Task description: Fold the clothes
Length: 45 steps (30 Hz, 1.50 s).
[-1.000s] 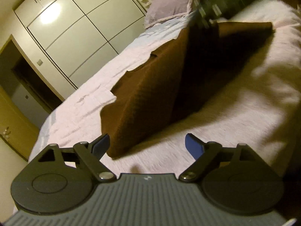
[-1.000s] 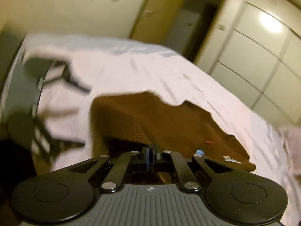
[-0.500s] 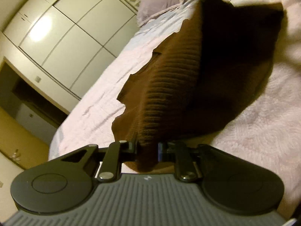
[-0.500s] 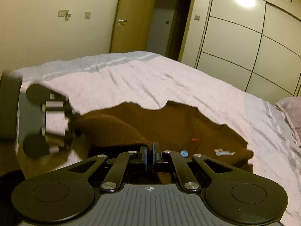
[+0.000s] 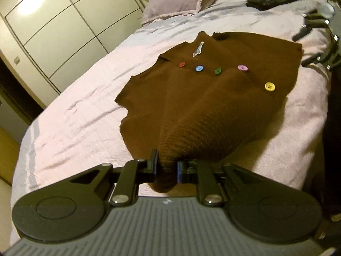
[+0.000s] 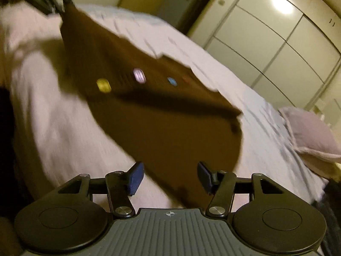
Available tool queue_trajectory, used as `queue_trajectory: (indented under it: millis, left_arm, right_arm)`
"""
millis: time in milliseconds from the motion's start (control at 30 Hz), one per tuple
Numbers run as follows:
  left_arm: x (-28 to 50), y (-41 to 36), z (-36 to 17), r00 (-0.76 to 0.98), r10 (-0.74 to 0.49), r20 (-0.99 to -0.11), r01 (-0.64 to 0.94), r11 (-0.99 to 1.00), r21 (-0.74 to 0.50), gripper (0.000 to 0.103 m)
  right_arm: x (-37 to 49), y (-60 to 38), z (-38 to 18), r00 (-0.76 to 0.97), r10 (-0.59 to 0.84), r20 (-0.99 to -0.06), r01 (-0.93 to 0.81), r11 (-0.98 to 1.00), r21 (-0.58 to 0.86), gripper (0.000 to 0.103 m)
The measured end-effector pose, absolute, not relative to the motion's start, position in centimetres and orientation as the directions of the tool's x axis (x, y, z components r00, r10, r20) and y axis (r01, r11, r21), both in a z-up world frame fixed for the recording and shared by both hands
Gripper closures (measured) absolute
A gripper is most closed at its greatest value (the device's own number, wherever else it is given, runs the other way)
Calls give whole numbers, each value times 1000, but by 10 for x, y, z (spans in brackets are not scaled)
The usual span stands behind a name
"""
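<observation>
- From the left wrist view, we see the left gripper (image 5: 166,168) clenched on a bunched, ribbed corner of the brown knit cardigan (image 5: 204,98), the cloth pinched between its black fingers and rising off the bed.
- Beyond the grip, the cardigan fans out flat on the pale pink quilted bedspread (image 5: 81,115), its far part smooth, its near part drawn into a ridged cone.
- We count round buttons in a row across it: red (image 5: 181,64), blue (image 5: 199,68), green (image 5: 218,70), pink (image 5: 243,67) and yellow (image 5: 269,86).
- At far left stand glossy panelled wardrobe doors (image 5: 57,27); a lilac pillow (image 5: 177,0) lies at the bed's head.
- From the right wrist view, blurred by motion, we see the right gripper (image 6: 169,176) with jaws opening, its blue pads (image 6: 135,176) apart and not pressing the cloth.
- Between them lies the cardigan's near edge, slack on the bedspread.
</observation>
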<state>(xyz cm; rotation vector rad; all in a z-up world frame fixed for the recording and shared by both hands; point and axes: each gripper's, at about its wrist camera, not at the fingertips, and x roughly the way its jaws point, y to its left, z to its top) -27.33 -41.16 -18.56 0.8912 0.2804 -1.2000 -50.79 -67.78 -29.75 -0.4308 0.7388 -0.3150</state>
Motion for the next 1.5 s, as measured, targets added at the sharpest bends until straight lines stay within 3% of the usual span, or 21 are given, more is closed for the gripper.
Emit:
queue_trajectory:
  millis: [167, 400, 433, 467, 500, 700, 867, 967, 1033, 1200, 1333, 1467, 1500]
  left_arm:
    - [-260, -428, -165, 372, -704, -605, 905, 131, 405, 89]
    - [-258, -441, -174, 410, -667, -621, 874, 93, 477, 89]
    - [-260, -439, -178, 416, -660, -626, 869, 86, 487, 89]
    - [-261, -438, -182, 421, -652, -630, 864, 78, 497, 89]
    - [-263, -436, -187, 426, -645, -635, 860, 70, 506, 90]
    - [-279, -402, -165, 397, -665, -632, 865, 42, 500, 91]
    - [-308, -378, -161, 320, -653, -687, 895, -30, 446, 90]
    - [-324, -375, -192, 301, -600, -741, 901, -76, 427, 85]
    - [-331, -373, -213, 309, -557, -771, 897, -99, 432, 77]
    - [-328, -345, -225, 326, -522, -788, 909, -57, 413, 74]
    - [-321, -330, -217, 349, -551, -758, 910, 7, 414, 74]
    - [-339, -328, -208, 317, -627, -711, 909, -15, 417, 65]
    - [-346, -330, -210, 305, -641, -704, 904, -37, 425, 64]
  right_arm:
    - [-505, -679, -311, 687, -435, -582, 58, 832, -552, 46]
    - [-478, -688, -346, 686, -488, -539, -79, 687, -723, 48]
    - [-475, -691, -348, 690, -489, -533, -87, 676, -732, 56]
    - [-472, -693, -349, 691, -488, -534, -97, 670, -736, 90]
    - [-472, -695, -347, 686, -491, -536, -102, 665, -740, 98]
    - [-505, -703, -291, 702, -523, -484, -20, 664, -747, 100]
    - [-549, -694, -255, 688, -529, -497, -6, 681, -732, 100]
    - [-556, -691, -287, 639, -511, -575, -50, 718, -694, 100]
    - [-555, -692, -309, 580, -510, -636, -98, 731, -676, 100]
    - [-565, -688, -313, 530, -561, -636, -56, 725, -687, 94]
    - [-573, -677, -289, 555, -532, -640, 42, 786, -617, 87]
    - [-566, -649, -264, 666, -406, -626, 63, 867, -495, 49]
    - [-557, -644, -263, 692, -364, -624, 47, 885, -464, 48]
